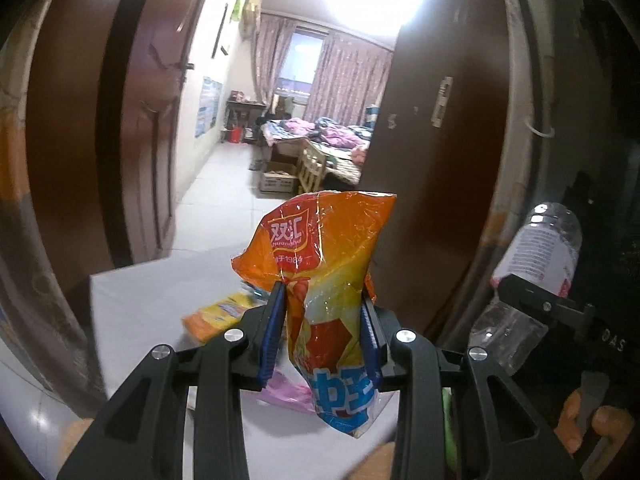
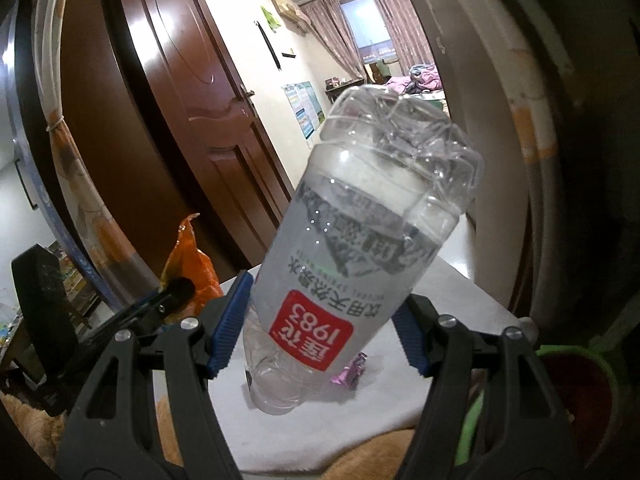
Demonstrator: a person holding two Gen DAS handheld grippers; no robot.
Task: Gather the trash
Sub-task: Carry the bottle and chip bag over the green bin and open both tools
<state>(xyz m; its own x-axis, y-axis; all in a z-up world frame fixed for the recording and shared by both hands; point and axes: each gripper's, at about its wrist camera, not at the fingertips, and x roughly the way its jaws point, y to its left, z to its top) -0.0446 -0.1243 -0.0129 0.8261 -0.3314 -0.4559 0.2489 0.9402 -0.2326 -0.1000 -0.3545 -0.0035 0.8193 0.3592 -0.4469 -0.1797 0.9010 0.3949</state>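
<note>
Left gripper [image 1: 325, 328]: blue pads pressed against both sides of an orange-and-yellow snack wrapper [image 1: 328, 280], held upright above a white table [image 1: 140, 300]. On the table beyond it: an orange packet [image 1: 216, 316] and a pink wrapper [image 1: 288, 394]. Right gripper [image 2: 324, 336]: jaws moderately spread, clamping a clear plastic water bottle [image 2: 360, 248] with a red label, inverted, neck down and tilted. Green bin [image 2: 576, 384] at far right.
</note>
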